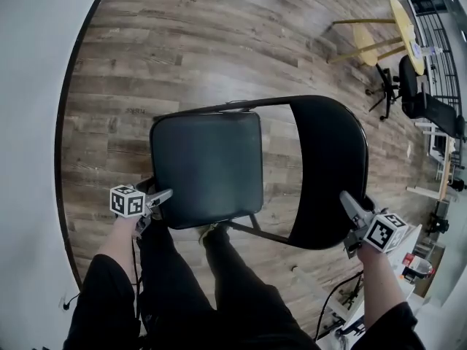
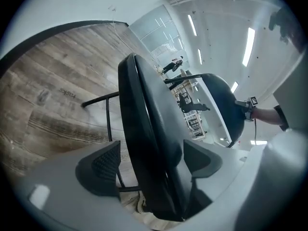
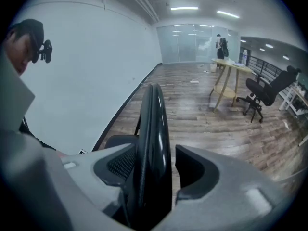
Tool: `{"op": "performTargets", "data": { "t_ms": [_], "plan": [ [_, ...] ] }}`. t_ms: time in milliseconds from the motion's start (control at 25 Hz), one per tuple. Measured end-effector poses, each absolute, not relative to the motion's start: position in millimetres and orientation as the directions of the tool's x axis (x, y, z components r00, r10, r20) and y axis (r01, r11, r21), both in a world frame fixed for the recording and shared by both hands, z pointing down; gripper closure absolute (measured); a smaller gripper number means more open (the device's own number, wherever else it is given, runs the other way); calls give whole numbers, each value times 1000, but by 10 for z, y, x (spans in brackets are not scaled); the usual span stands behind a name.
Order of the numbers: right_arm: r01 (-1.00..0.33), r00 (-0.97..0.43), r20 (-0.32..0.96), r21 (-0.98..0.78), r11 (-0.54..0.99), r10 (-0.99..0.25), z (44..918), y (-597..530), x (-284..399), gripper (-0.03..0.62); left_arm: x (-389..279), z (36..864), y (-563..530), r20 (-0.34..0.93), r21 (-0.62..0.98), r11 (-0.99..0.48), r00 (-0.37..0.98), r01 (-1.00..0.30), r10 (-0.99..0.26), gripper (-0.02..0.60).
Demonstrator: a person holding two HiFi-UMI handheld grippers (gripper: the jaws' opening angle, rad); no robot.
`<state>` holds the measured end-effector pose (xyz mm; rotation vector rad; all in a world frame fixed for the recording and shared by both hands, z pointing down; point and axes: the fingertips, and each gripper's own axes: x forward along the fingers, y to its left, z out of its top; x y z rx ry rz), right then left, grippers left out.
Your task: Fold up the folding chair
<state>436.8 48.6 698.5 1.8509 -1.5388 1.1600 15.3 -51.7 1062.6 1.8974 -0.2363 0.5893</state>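
Observation:
The black folding chair stands unfolded on the wood floor, its padded seat to the left and its backrest to the right. My left gripper is at the seat's near left corner. In the left gripper view the left gripper is open, with the seat edge between the jaws and a gap beside the left pad. My right gripper straddles the backrest's near rim. In the right gripper view the right gripper is open around the backrest, and a sliver of floor shows beside the right pad.
A white wall curves along the left. The person's legs stand right behind the chair, one foot under the seat. A yellow table and a black office chair stand far right. Shelves and cables lie at the lower right.

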Motion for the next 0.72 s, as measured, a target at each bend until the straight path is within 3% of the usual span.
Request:
{"op": "performTargets", "data": {
  "t_ms": [520,720],
  "plan": [
    [-935,-248,865,-332,-126,-436,7075,450,4098,346,359,10656,-384,220,960,-219,955,-176,199,169],
    [-940,-268,890,-325,-103,-369,7149,487,4064,422,447,10541,-346,102,983,-173,961,-58,259,268]
  ]
}}
